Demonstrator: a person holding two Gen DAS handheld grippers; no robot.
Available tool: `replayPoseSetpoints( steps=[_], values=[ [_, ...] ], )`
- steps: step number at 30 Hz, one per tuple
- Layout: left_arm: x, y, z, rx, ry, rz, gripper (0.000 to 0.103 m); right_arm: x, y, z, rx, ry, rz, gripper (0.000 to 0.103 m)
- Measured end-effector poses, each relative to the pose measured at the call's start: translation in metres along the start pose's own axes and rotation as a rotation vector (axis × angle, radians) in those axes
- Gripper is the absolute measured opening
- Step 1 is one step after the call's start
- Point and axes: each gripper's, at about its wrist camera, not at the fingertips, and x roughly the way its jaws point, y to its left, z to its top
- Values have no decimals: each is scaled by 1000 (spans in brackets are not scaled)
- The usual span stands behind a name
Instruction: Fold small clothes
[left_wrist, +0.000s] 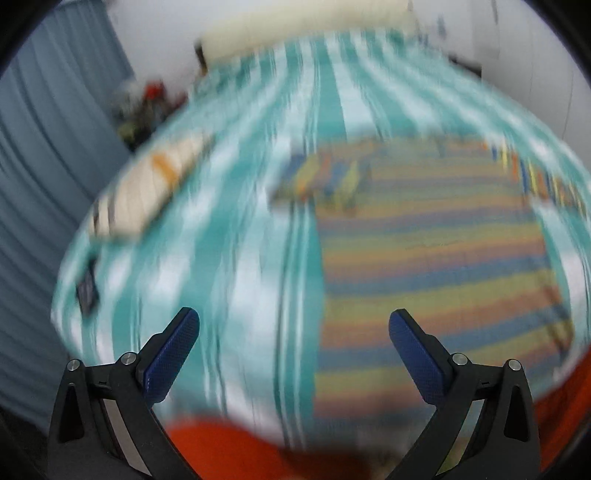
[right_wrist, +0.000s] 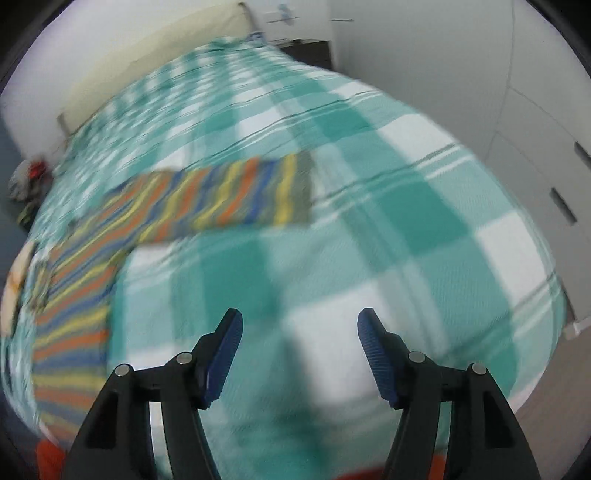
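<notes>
A small garment with orange, blue and yellow stripes (left_wrist: 432, 251) lies spread flat on a teal-and-white checked blanket (left_wrist: 240, 221). One sleeve is folded in at its top left. My left gripper (left_wrist: 293, 317) is open and empty, hovering above the blanket beside the garment's left edge. In the right wrist view the same garment (right_wrist: 207, 199) lies to the left, one sleeve stretched out to the right. My right gripper (right_wrist: 300, 315) is open and holds nothing, over bare blanket (right_wrist: 369, 184) to the right of the garment. Both views are blurred.
A cream cloth with an orange patch (left_wrist: 147, 192) and a small dark object (left_wrist: 88, 291) lie on the bed's left side. A cream headboard (right_wrist: 147, 55) is at the far end, white wardrobe doors (right_wrist: 535, 147) to the right, a blue-grey curtain (left_wrist: 37, 184) to the left.
</notes>
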Motion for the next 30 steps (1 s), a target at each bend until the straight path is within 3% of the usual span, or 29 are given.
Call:
replayPoseSetpoints(
  steps=[2, 5, 8, 11, 13, 14, 15, 17, 21, 23, 24, 27, 30],
  values=[
    [29, -11, 28, 72, -35, -24, 103, -6, 21, -25, -18, 9, 52, 65],
    [95, -42, 63, 227, 8, -109, 102, -9, 49, -54, -24, 10, 113, 65],
    [147, -71, 79, 363, 25, -113, 101, -5, 72, -74, -19, 27, 172, 65],
    [185, -89, 87, 450, 60, -109, 83, -4, 93, -88, -53, 51, 205, 65],
    [209, -91, 89, 445, 132, -134, 68, -7, 101, -94, -101, 47, 196, 65],
    [223, -90, 88, 423, 184, -157, 49, -10, 104, -97, -123, 43, 188, 65],
    [228, -85, 89, 387, 210, -192, 25, -10, 104, -97, -127, 40, 185, 65],
    [229, -71, 96, 296, 222, -230, 4, -13, 104, -99, -127, 33, 181, 65],
    [204, 19, 123, -72, 132, -300, 3, -20, 98, -99, -118, -4, 170, 65],
    [199, 79, 128, -275, 101, -288, 3, -22, 97, -99, -122, -12, 164, 65],
    [198, 125, 124, -426, 91, -256, 3, -22, 98, -100, -128, -13, 163, 65],
    [212, 198, 101, -628, 129, -136, 2, -19, 103, -102, -146, -11, 168, 65],
    [228, 229, 69, -688, 206, -76, 2, -13, 111, -103, -166, 4, 175, 65]
  ],
)
